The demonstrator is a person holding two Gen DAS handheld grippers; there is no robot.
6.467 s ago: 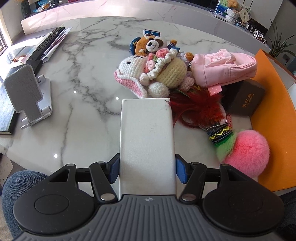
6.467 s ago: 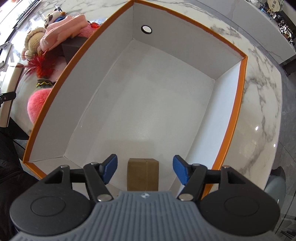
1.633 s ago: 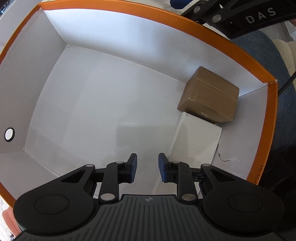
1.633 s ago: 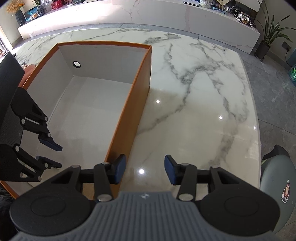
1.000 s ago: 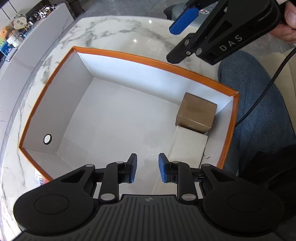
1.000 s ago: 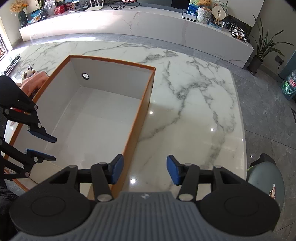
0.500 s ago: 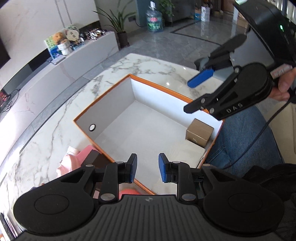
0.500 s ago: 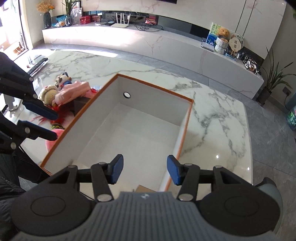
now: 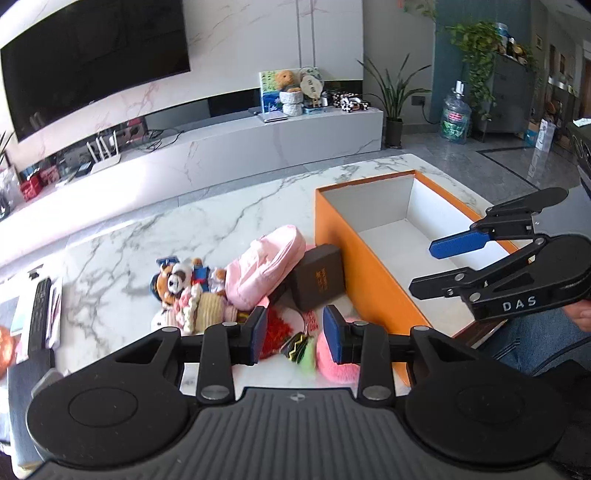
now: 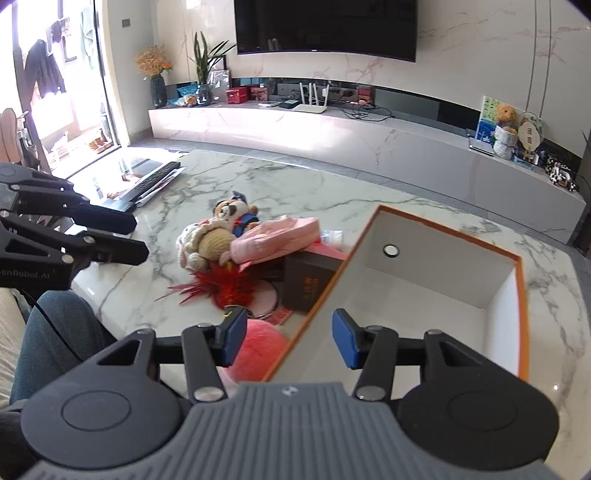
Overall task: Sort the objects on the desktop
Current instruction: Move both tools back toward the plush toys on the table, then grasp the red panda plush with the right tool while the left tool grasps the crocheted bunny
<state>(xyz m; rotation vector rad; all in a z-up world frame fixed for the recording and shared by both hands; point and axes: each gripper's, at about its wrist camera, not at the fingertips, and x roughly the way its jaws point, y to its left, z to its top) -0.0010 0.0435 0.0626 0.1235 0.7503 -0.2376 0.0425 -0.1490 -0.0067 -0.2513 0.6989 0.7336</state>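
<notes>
**Marble table, orange box, toy pile: both grippers raised and empty**

Living room with a wall-mounted television [image 10: 327,26] over a long marble console; marble table [image 9: 147,236] in the foreground. Landmark: orange box [image 9: 354,273], open-topped, white inside, near the table's front edge.

- Dark brown box [image 9: 319,277]: touching the orange box's outer long wall.
- Pink pouch [image 9: 264,267]: beside the brown box, on its side away from the orange box.
- Plush toys [image 9: 188,295]: beyond the pouch, farther from the orange box.
- Red feathery tassel [image 10: 221,284] and pink pompom [image 10: 255,350]: by the orange box's near corner.
- Bare marble: behind the orange box and beyond its far wall.
- Left gripper [image 9: 293,339]: above the pile, jaws spread, nothing between.
- Right gripper [image 10: 288,339]: over the orange box's near wall, jaws spread wide, nothing held
</notes>
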